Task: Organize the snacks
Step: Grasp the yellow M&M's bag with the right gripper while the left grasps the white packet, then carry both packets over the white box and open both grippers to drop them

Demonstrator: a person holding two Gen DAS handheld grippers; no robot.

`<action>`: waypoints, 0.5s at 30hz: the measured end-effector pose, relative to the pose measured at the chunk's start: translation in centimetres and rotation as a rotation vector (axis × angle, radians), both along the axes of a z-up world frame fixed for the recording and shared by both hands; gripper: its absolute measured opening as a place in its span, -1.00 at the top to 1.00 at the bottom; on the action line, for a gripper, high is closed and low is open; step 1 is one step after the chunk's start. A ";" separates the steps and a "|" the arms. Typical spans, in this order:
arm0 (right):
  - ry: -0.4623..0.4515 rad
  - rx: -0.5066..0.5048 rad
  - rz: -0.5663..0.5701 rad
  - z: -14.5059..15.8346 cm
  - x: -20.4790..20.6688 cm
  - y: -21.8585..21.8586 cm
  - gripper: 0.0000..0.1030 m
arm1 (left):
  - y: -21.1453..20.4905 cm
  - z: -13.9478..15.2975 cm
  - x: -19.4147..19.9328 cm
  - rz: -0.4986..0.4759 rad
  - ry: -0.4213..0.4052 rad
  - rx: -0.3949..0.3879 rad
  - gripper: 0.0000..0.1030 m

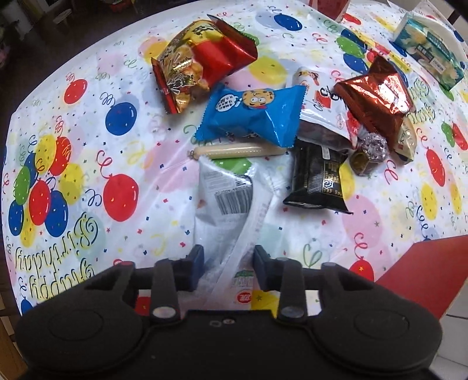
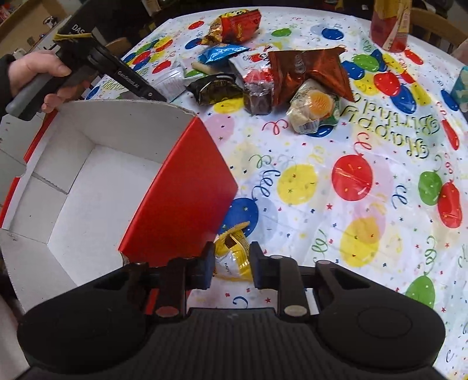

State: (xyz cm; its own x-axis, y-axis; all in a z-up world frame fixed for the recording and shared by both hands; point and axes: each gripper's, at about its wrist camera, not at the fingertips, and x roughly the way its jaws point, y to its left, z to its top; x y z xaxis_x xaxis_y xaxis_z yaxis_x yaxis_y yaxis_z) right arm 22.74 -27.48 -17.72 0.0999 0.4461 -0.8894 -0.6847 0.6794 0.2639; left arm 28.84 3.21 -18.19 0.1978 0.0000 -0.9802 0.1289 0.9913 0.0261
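Note:
My left gripper (image 1: 228, 267) is shut on a white snack packet (image 1: 225, 198) with a barcode, whose far end lies on the balloon tablecloth (image 1: 87, 140). Just beyond it lie a sausage stick (image 1: 237, 150), a blue cookie packet (image 1: 251, 114), a black packet (image 1: 317, 181) and a red-gold bag (image 1: 201, 61). My right gripper (image 2: 231, 263) is shut on a small yellow packet (image 2: 232, 254), right beside the red wall of an open red box (image 2: 181, 190) with a white, bare inside. A hand (image 2: 32, 73) holds the left gripper (image 2: 159, 98) behind the box.
A brown foil bag (image 2: 310, 70), a dark cup snack (image 2: 257, 99) and an egg-picture packet (image 2: 316, 108) lie heaped mid-table. A red carton (image 2: 389, 26) stands at the far edge, and a blue-green box (image 1: 430, 52) lies far right. The box corner (image 1: 424, 269) shows at right.

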 end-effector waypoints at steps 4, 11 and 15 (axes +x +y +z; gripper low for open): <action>-0.019 0.010 -0.037 0.9 -0.1 -0.6 0.61 | 0.4 0.6 -0.3 0.019 -0.020 -0.016 0.57; -0.060 0.012 -0.088 3.3 -1.0 -2.0 0.62 | 1.3 3.1 -1.4 0.062 -0.088 -0.031 0.59; -0.088 0.024 -0.124 5.4 -1.8 -2.9 0.62 | 2.1 5.6 -2.2 0.090 -0.145 -0.041 0.60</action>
